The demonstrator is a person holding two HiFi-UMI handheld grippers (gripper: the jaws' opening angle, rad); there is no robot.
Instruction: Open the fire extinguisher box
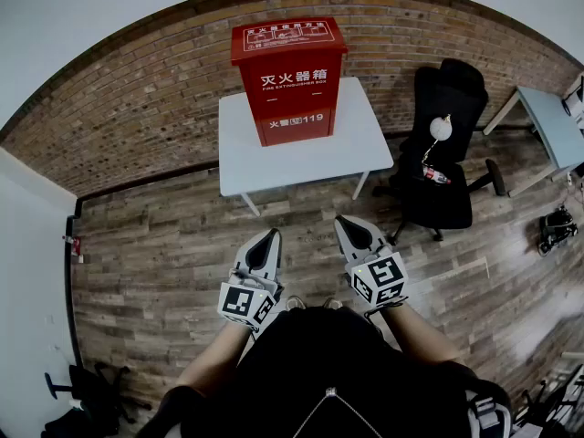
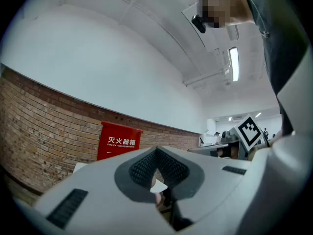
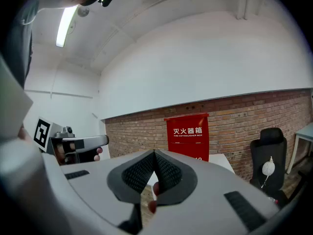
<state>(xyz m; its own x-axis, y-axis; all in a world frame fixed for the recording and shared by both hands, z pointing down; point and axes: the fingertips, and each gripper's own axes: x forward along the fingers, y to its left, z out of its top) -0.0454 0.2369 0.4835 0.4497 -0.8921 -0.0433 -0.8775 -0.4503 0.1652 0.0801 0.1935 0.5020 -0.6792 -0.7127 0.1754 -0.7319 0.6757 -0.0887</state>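
A red fire extinguisher box (image 1: 289, 78) with white lettering stands shut on a white table (image 1: 365, 144) against the brick wall. It also shows beyond the jaws as the red box (image 2: 120, 141) in the left gripper view and the red box (image 3: 188, 136) in the right gripper view. Both grippers are held close to the person's body, well short of the table. The left gripper (image 1: 267, 242) is shut with nothing in it. The right gripper (image 1: 349, 228) is shut and empty too, a little nearer the table.
A black office chair (image 1: 443, 153) with a white object hanging on it stands right of the table. A light desk (image 1: 547, 126) is at the far right. Dark gear lies on the wood floor at the right (image 1: 555, 228) and the lower left (image 1: 87, 395).
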